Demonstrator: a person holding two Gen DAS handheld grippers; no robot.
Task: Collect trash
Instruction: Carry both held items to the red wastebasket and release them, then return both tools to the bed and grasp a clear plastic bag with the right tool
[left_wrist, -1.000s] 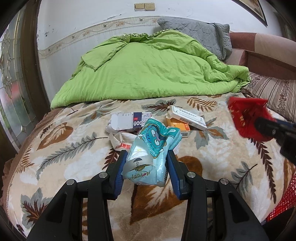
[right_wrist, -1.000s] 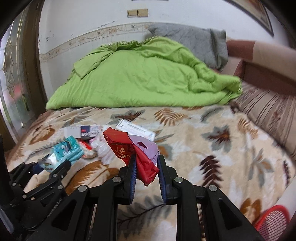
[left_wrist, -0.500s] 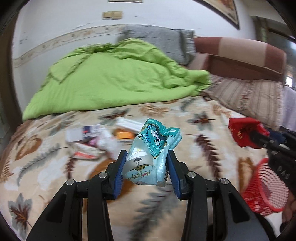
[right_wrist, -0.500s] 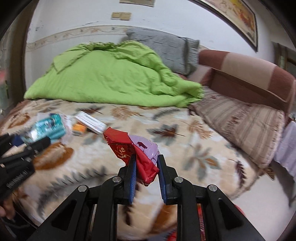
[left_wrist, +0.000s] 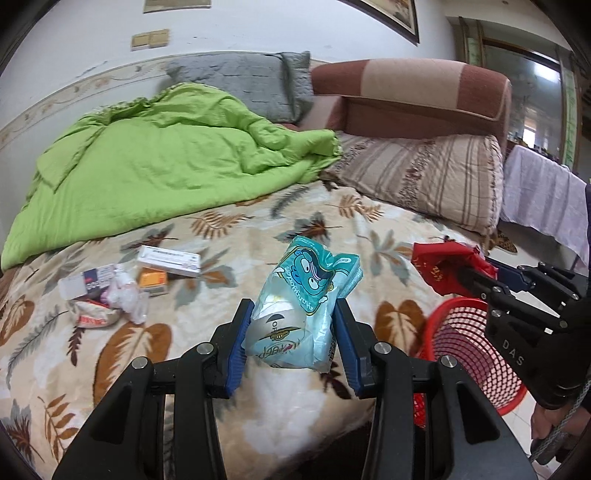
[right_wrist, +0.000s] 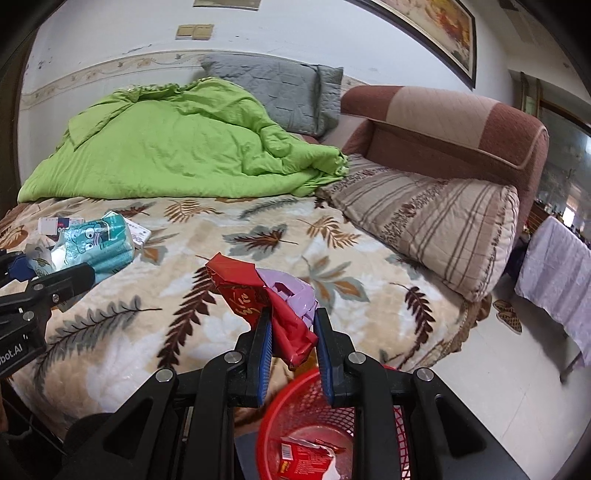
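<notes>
Only the right view shows red wrappers inside the red mesh basket; the left gripper clamps a crumpled teal cartoon-printed packet, and the right gripper clamps a crumpled red-and-lilac wrapper.

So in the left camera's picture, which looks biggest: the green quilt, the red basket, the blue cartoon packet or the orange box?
Largest to smallest as they look:
1. green quilt
2. red basket and blue cartoon packet, too alike to rank; the packet sits nearest the camera
3. orange box

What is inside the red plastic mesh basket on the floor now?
In the red plastic mesh basket, a crumpled red-and-white printed wrapper lies at the bottom. The right tool's black frame covers the rest.
</notes>
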